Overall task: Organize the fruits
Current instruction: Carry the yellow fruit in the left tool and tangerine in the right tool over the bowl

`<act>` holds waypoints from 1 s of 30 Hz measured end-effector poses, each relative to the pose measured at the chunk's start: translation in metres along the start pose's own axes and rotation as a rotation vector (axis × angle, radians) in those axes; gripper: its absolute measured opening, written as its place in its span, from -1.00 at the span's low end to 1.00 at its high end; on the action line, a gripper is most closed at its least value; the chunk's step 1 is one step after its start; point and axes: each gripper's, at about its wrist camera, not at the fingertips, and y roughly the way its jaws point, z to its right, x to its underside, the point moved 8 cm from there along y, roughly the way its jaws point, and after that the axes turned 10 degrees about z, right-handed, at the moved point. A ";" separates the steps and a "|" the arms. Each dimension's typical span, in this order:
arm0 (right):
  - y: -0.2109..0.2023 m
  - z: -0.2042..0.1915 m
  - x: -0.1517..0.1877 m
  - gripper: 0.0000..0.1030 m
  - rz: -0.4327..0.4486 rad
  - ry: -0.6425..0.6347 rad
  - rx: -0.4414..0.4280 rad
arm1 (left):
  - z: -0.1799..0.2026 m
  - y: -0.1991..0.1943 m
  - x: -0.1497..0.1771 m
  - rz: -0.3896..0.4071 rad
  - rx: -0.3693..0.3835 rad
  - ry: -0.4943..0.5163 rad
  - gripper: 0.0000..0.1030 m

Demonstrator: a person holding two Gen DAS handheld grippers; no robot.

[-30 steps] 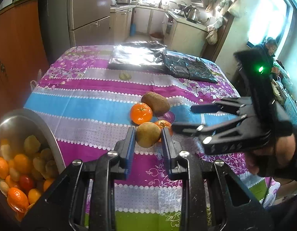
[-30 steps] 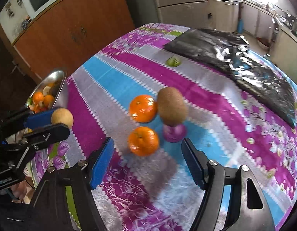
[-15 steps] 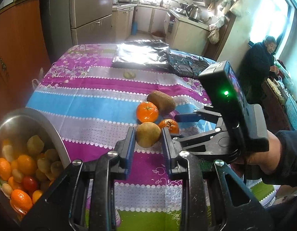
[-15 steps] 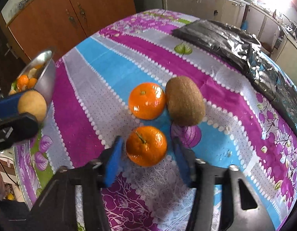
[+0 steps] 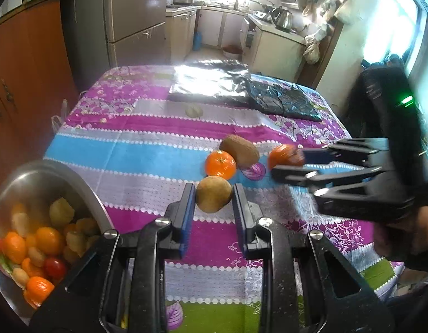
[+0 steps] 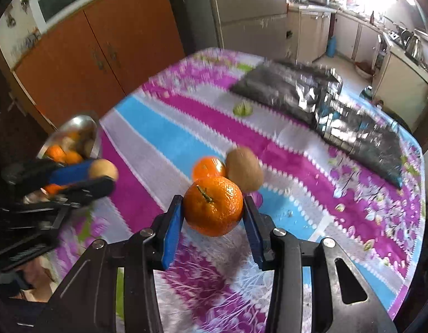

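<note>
My left gripper is shut on a tan round fruit, held above the tablecloth beside the steel bowl. That bowl at the lower left is full of several oranges, small tomatoes and pale fruits. My right gripper is shut on an orange with a stem, lifted off the cloth. In the left wrist view the same orange shows at the tips of the right gripper. One orange and a brown kiwi still lie touching on the table.
The table wears a striped purple, blue and grey flowered cloth. A black and silver foil bag lies at the far end, with a small green leaf print near it. Orange cabinets stand left; a person's hand holds the right gripper.
The right gripper shut on the near orange and lifted it off the cloth. The left gripper kept hold of the tan fruit with little movement.
</note>
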 end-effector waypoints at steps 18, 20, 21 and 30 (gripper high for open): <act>0.015 -0.144 -0.069 -0.11 0.052 -0.096 -0.204 | -0.129 -0.060 -0.023 0.060 -0.205 -0.116 -0.47; 0.027 -0.165 -0.069 -0.11 0.027 -0.105 -0.225 | -0.141 -0.060 -0.022 0.057 -0.221 -0.122 -0.47; 0.034 -0.173 -0.068 -0.11 0.014 -0.110 -0.233 | -0.148 -0.059 -0.020 0.047 -0.229 -0.125 -0.47; 0.077 -0.213 -0.049 -0.11 -0.080 -0.148 -0.223 | -0.181 -0.039 0.010 -0.079 -0.227 -0.129 -0.47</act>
